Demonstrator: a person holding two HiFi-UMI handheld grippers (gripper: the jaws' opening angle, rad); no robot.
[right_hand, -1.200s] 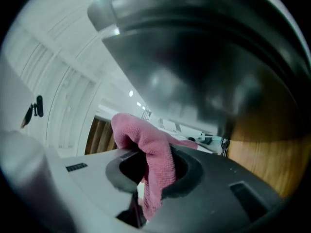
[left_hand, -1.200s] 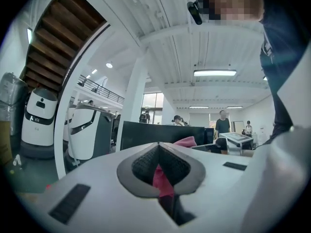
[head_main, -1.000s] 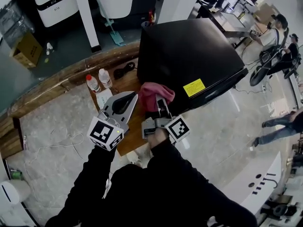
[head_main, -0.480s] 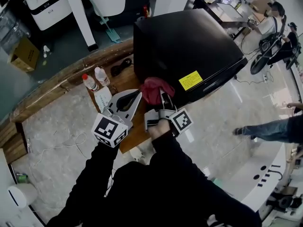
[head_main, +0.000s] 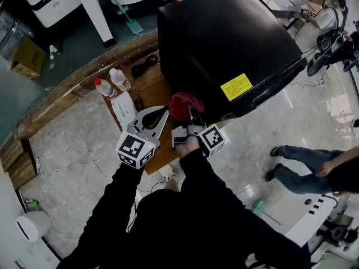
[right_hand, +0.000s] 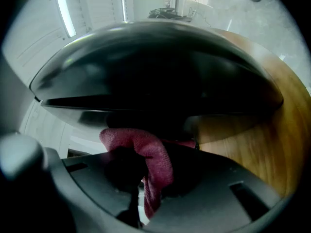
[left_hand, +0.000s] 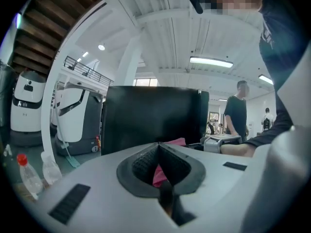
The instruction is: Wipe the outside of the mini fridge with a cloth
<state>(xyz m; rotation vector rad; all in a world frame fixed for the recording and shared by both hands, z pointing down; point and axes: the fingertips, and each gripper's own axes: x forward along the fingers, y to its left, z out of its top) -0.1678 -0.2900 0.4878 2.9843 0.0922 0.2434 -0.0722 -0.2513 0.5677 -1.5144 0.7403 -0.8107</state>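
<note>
The black mini fridge (head_main: 224, 43) stands on a wooden table (head_main: 151, 94); a yellow label (head_main: 236, 87) sits near its front edge. My right gripper (head_main: 190, 115) is shut on a dark red cloth (head_main: 183, 104) and holds it against the fridge's near side. In the right gripper view the cloth (right_hand: 148, 157) hangs between the jaws just below the fridge (right_hand: 146, 72). My left gripper (head_main: 160, 115) is beside it on the left, jaws shut with nothing in them. Its view faces the fridge (left_hand: 150, 115), with the cloth (left_hand: 160, 171) showing behind the jaws.
Two plastic bottles (head_main: 112, 83) and a white packet (head_main: 124, 110) stand on the table left of the fridge, with a black cable (head_main: 145, 66) behind. White machines (head_main: 50, 1) stand beyond the table. A person's legs (head_main: 303, 170) cross the floor at right.
Both grippers stay near the fridge's front side, the cloth still pressed there. The head view has shifted a little. A person has walked across the floor at right.
</note>
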